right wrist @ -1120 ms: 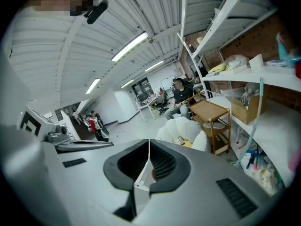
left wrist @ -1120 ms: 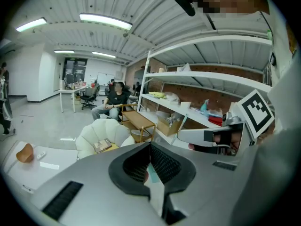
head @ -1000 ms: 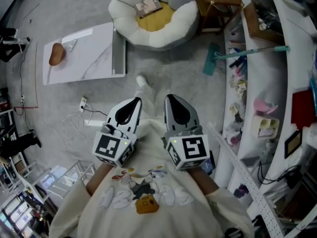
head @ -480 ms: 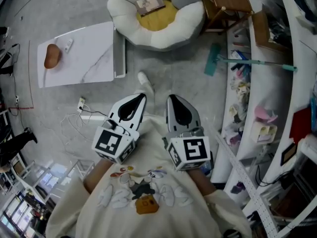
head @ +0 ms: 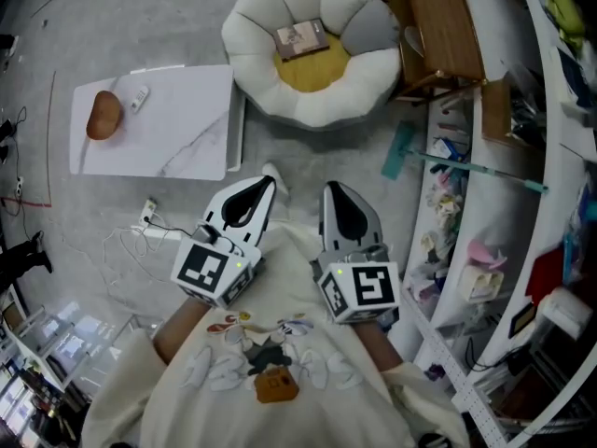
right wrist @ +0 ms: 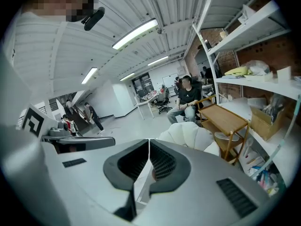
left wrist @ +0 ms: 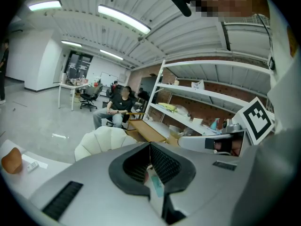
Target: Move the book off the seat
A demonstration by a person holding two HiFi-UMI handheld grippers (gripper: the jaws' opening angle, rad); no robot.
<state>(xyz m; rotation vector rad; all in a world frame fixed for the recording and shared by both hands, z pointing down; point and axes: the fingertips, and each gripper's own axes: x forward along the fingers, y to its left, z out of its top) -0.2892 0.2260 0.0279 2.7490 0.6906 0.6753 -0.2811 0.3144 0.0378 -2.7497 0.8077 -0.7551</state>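
Grey floor [head: 112, 7] below me carries a white petal seat [head: 252, 26], a low white table [head: 177, 129] just beside it, a wooden table [head: 443, 21], a teal-headed mop [head: 399, 150] and a loose white cable [head: 131, 241]. On the seat's yellow centre: the book [head: 301, 37]. On the low table, near its left end: a brown lump [head: 104, 116] and a small white stick [head: 138, 98].
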